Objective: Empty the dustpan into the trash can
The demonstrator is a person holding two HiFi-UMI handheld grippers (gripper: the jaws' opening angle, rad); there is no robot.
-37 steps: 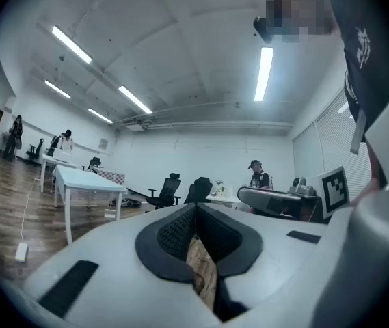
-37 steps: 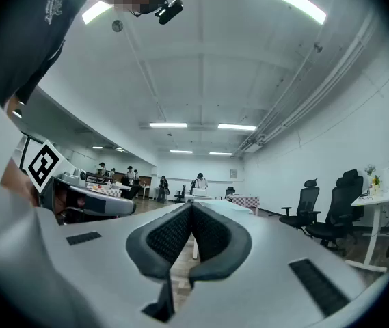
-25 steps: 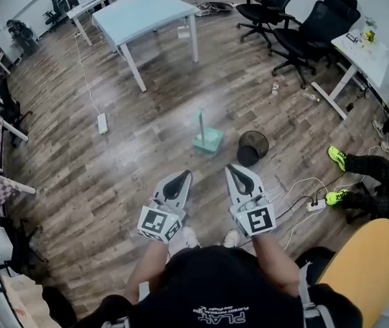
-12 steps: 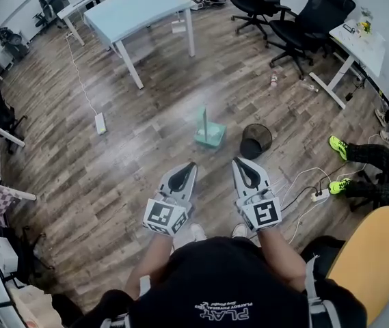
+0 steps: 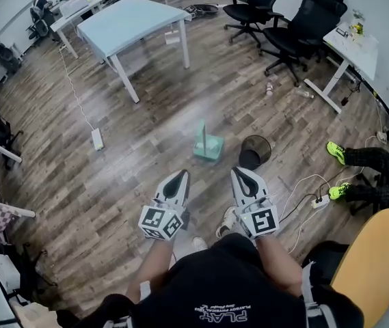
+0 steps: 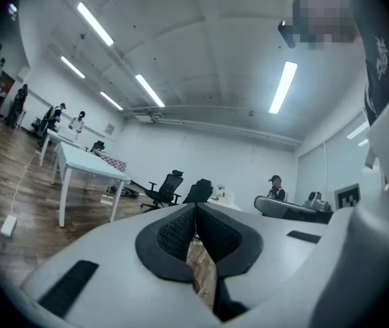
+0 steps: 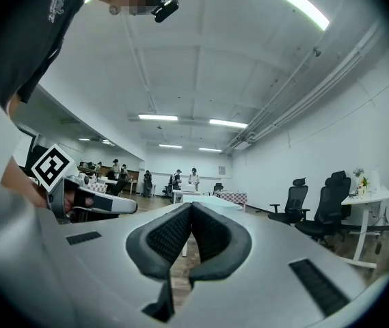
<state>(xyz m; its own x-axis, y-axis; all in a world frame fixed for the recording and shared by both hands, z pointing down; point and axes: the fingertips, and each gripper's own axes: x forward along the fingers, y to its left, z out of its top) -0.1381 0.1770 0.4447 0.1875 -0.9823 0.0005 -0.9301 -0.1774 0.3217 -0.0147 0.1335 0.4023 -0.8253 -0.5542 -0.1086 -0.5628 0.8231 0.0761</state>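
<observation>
Wood-plank floor of an open office carries everything relevant. A pale blue table stands well apart at the far side, with black office chairs to its right. The black mesh trash can stands on the floor ahead of me. The teal dustpan stands just beside it, on its left in the head view; I cannot tell whether the two touch. My left gripper and right gripper hang side by side, pointing level, near the pan but apart from it. Each has its jaws pressed together with nothing between the pads; only floor shows past them. A white power strip and its cables lie on the floor to the right of the can.

Hazards, as I judge them:
1. Jaws closed at contact would push the handle instead of gripping it, and the pan could topple and spill. Spread them before reaching.
2. An off-centre grip on so thin a handle would let the pan swing, dropping its load short of the can.
3. The can looks light; a knock from the pan could slide or tip it.
4. The cables could catch a foot.

Pan contents are not visible.

Orientation: the dustpan's long axis is its handle, which stands about upright and points up, with the pan at its foot. Which way the mouth faces I cannot tell.
</observation>
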